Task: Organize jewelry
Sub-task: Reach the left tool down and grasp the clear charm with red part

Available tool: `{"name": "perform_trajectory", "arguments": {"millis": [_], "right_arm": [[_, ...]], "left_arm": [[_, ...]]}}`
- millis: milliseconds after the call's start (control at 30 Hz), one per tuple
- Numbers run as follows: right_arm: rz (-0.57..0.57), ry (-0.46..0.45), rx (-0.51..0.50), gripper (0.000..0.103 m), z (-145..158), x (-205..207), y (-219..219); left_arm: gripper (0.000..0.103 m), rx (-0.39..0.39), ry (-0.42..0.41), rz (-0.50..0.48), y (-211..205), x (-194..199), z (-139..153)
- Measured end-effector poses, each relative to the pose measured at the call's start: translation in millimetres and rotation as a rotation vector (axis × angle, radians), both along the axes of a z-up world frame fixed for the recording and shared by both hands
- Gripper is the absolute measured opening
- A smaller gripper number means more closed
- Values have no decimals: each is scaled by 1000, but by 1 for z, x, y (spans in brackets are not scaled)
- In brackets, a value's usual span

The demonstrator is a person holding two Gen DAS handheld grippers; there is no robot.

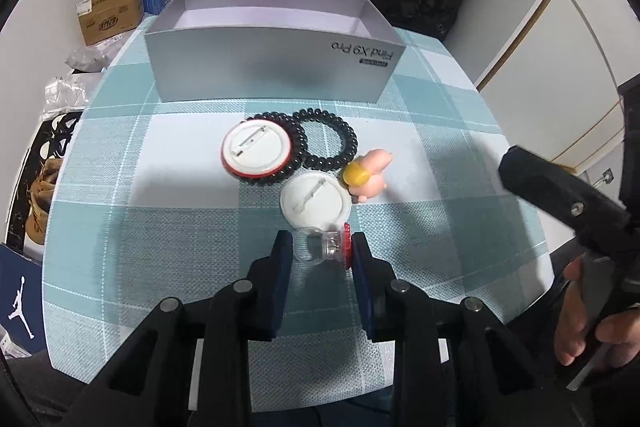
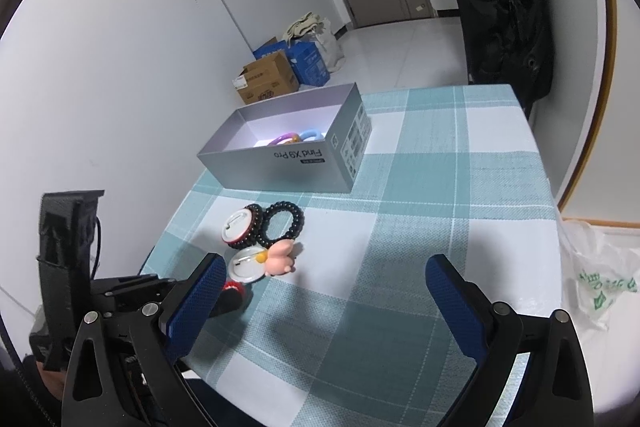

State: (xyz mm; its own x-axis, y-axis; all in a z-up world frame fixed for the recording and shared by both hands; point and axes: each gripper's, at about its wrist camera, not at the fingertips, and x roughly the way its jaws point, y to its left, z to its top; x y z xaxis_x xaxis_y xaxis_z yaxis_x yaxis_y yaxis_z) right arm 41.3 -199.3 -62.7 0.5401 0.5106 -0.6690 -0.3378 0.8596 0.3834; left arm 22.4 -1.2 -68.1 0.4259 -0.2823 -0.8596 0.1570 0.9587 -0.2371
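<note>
— Hovering low over the checked worktop (image 1: 420, 131), the left gripper (image 1: 320, 247) is straddling a clear ring with a red top (image 1: 334, 247), one blue pad on each side of it.

— Is it clamping down?

— The right-hand pad is touching the red face; the left pad is sitting just beside the clear band, so the jaws are looking not quite shut on it. The ring is resting on the cloth, right below a white badge (image 1: 315, 201) lying face down.

— And the other hand?

— The right gripper (image 2: 324, 291) is hanging above the worktop's near side, jaws spread wide, gripping nothing, angled toward the pile. In the left wrist view the person's right hand (image 1: 592, 323) is wrapping around its handle at the edge.

— Where is everything else lying?

— Two black beaded bracelets (image 1: 326, 139) are sitting side by side with a red-rimmed badge (image 1: 258, 151) overlapping one; a pink pig figure (image 1: 370, 175) is touching the white badge. Behind them the grey box (image 2: 288, 155) is standing open, holding coloured rings (image 2: 296, 137).
</note>
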Motion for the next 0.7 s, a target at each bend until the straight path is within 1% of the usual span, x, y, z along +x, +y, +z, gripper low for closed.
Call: {"name": "perform_trajectory", "arguments": {"millis": [233, 333, 433, 500, 600, 700], "right_arm": [[20, 14, -15, 100, -5, 3, 12], [36, 28, -20, 100, -9, 6, 19], [59, 38, -24, 93, -13, 8, 27], [76, 42, -35, 84, -16, 9, 34], [102, 53, -46, 77, -21, 12, 43], [125, 66, -47, 73, -26, 16, 52]], "left_arm": [[24, -51, -34, 22, 13, -2, 15], [24, -62, -56, 40, 18, -2, 19], [24, -70, -72, 53, 23, -1, 23], [24, -80, -75, 60, 27, 0, 24], [24, -88, -74, 69, 32, 2, 23], [24, -98, -58, 66, 35, 5, 21]]}}
